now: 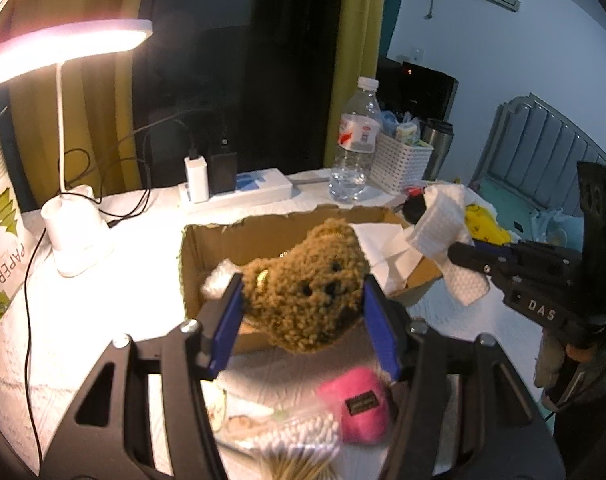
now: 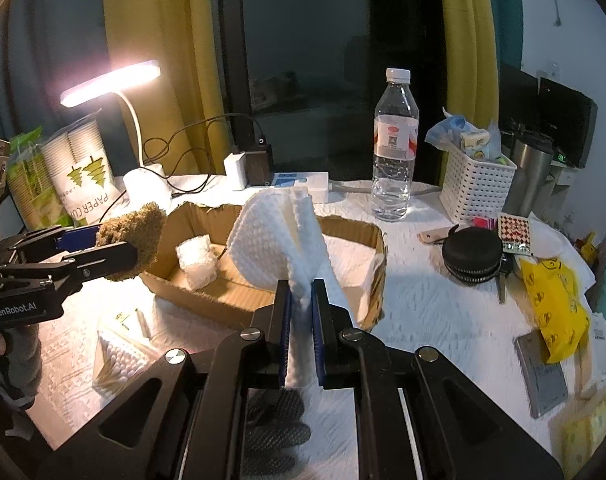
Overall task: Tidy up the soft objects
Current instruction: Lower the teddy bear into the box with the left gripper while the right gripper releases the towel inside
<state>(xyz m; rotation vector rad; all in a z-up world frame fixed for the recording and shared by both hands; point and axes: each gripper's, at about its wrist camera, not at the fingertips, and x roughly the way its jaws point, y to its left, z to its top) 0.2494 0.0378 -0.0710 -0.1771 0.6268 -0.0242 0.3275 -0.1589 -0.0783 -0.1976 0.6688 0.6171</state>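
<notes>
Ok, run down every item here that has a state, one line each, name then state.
left gripper: shut on the teddy bear
teddy bear: held above the box's near edge
right gripper: shut on the paper towel
paper towel: held up, draping into the box
cardboard box: open-topped, white wad inside
desk lamp: lit
water bottle: upright, capped, partly full
pink plush: lying on the table

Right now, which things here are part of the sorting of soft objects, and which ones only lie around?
For the job:
- bear, held by left gripper
- paper towel, held by right gripper
- box
- white wad in the box
- pink pouch

Lying about:
- lamp
- bottle
- basket
- black case
- yellow bag
</notes>
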